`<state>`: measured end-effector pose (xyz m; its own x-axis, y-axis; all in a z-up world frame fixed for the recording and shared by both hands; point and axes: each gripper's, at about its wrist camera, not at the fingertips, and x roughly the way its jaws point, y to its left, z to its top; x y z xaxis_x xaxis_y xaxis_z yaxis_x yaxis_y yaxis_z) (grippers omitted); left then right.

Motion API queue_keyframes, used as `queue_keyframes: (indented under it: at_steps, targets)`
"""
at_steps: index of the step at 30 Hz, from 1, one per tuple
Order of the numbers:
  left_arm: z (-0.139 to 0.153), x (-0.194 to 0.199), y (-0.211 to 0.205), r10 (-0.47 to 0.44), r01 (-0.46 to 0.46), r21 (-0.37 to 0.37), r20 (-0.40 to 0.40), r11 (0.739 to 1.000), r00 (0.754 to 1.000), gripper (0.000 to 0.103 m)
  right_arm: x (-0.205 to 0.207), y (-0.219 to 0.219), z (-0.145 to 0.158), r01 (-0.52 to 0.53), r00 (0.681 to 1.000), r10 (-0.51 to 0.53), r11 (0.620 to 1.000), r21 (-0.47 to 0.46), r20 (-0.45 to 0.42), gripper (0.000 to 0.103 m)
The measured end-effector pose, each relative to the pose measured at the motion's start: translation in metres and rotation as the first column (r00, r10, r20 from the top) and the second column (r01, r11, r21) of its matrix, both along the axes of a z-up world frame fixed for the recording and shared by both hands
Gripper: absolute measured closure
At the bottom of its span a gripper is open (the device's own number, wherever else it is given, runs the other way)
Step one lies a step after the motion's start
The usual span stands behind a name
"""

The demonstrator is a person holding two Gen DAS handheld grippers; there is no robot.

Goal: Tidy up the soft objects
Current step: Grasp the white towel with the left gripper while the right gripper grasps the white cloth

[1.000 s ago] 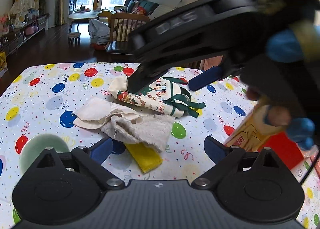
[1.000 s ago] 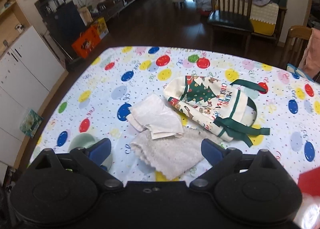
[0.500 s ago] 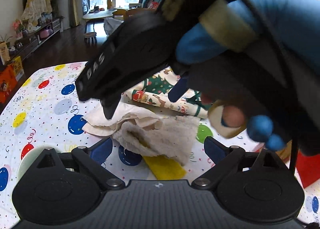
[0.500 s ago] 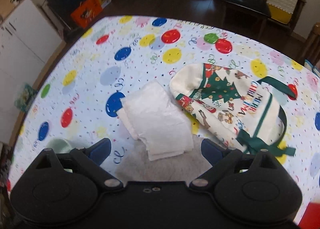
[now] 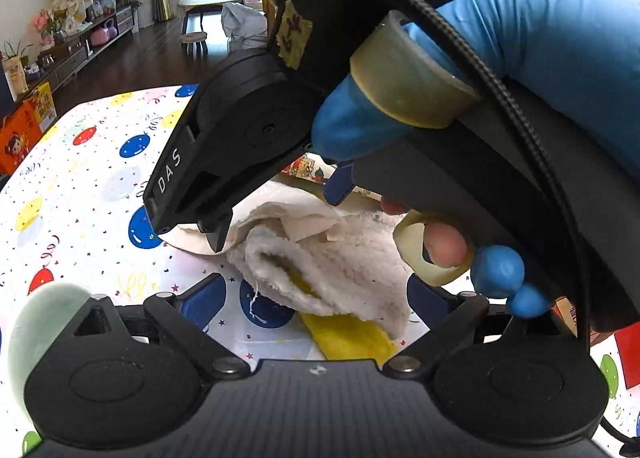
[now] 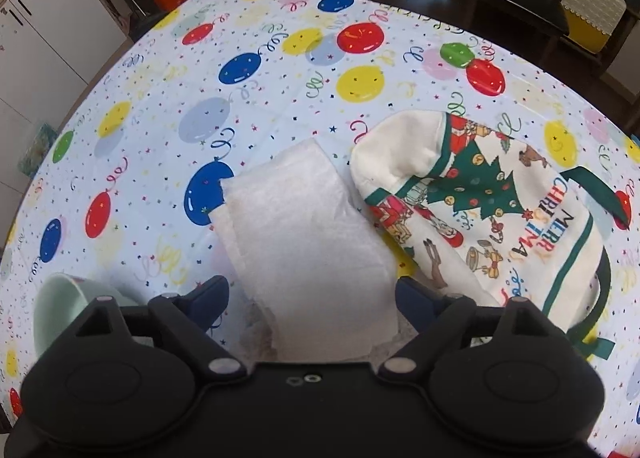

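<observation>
Lying between right claw (image 6: pixel 312 298) fingers | white cloth (image 6: pixel 308 242) | seemingly ungripped

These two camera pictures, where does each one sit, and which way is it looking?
Left wrist view: sits on the left hand-held gripper, looks forward over the table at the grey towel; the gloved right hand and its gripper cross the view.
Right wrist view: sits on the right hand-held gripper, looks steeply down at the white cloth and Christmas bag; only its own fingers show.
Shared: the cloth pile, the green bowl and the balloon tablecloth.
</observation>
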<state>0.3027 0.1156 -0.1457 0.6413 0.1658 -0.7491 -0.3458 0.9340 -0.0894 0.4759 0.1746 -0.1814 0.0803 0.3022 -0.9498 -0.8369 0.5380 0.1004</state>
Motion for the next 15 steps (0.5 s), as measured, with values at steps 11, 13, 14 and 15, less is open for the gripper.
queue_keyframes:
  at_steps: [11,13,14,15]
  targets:
    - [-0.009,0.011,0.008,0.012,-0.014,-0.053,-0.033,0.998,0.999,0.053,0.007,-0.007,0.001,0.059,0.998,-0.058,0.997,0.048,-0.014,0.056]
    - [-0.01,0.01,0.012,0.026,-0.028,-0.07,-0.031,0.997,0.999,0.063,0.008,-0.01,0.002,0.074,0.997,-0.073,0.996,0.059,-0.012,0.066]
    - [-0.01,0.009,0.014,0.032,-0.034,-0.081,-0.031,0.996,0.999,0.065,0.008,-0.011,0.003,0.083,0.996,-0.083,0.994,0.066,-0.013,0.072]
    - [-0.009,0.009,0.015,0.036,-0.038,-0.092,-0.027,0.995,0.999,0.069,0.008,-0.014,0.005,0.092,0.996,-0.091,0.993,0.077,-0.014,0.075]
